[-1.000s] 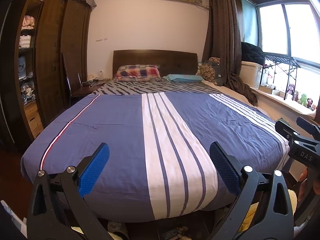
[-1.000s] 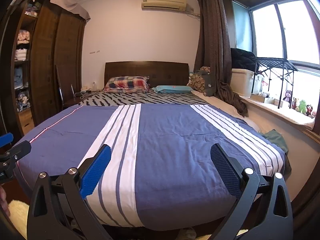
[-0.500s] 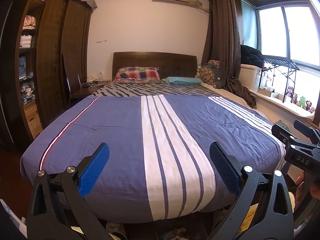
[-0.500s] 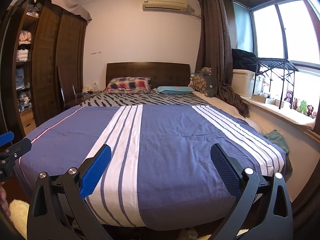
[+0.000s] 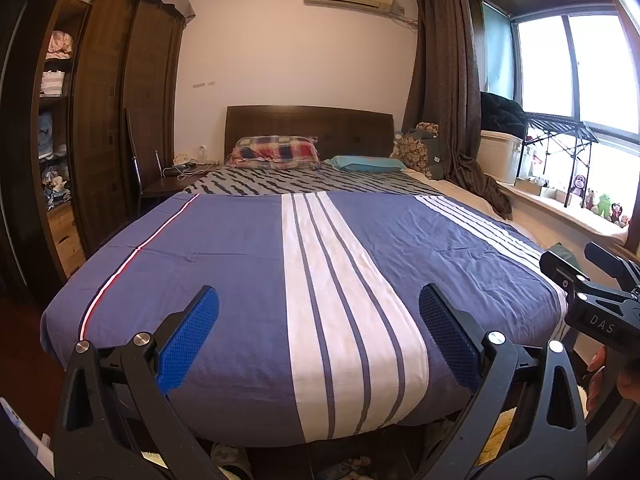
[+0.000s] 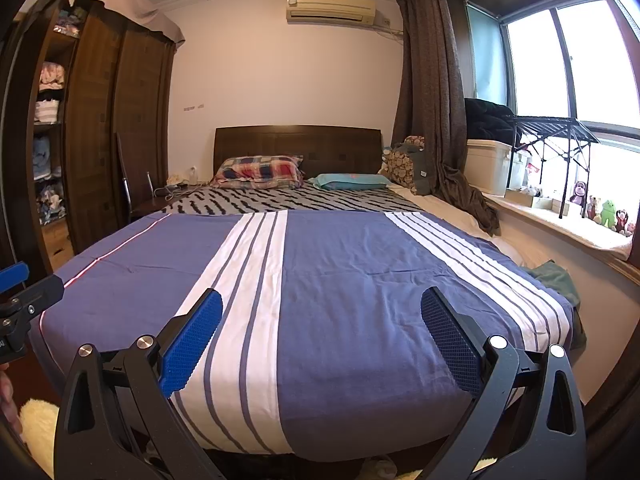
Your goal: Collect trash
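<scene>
I see no trash in either view. My left gripper (image 5: 318,300) is open and empty, held at the foot of a bed with a blue and white striped cover (image 5: 248,264). My right gripper (image 6: 320,302) is open and empty too, beside it on the right, over the same cover (image 6: 352,280). The right gripper's tips also show at the right edge of the left wrist view (image 5: 576,276). The left gripper's tip shows at the left edge of the right wrist view (image 6: 28,292).
A dark wardrobe with open shelves (image 5: 100,120) stands on the left, with a chair (image 5: 140,164) beside the bed. Pillows (image 5: 276,152) lie at the headboard. A windowsill with toys (image 6: 600,212), a white box (image 6: 488,164) and a curtain (image 6: 436,80) are on the right. Slippers and a fluffy rug (image 6: 36,424) lie under the bed's foot.
Both grippers have dipped slightly, so the room sits a little lower in the views. Both stay open.
</scene>
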Available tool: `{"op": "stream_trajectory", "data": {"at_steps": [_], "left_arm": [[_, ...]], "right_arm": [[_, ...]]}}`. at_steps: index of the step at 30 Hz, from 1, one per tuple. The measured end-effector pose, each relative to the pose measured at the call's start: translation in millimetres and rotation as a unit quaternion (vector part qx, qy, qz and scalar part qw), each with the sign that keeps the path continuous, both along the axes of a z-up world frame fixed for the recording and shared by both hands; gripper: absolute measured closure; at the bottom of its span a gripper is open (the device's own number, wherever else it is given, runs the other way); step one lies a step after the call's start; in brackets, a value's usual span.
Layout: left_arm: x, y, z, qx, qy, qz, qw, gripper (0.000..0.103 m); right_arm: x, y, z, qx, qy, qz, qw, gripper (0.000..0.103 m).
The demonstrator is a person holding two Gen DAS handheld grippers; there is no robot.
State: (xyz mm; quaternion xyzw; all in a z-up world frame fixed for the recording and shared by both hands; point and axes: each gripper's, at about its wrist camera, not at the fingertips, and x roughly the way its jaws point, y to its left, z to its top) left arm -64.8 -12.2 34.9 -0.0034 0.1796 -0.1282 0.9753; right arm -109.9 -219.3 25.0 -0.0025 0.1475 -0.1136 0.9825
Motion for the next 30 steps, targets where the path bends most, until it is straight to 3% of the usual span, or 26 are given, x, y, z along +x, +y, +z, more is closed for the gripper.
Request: {"op": "stream_trajectory", "data": {"at_steps": [30], "left_arm": [[-1.9, -0.8, 3.5, -0.004, -0.002, 0.004, 1.0000, 0.008]], "right_arm": [[1.5, 5.1, 0.0, 0.002, 0.001, 0.005, 1.000, 0.003]]}}
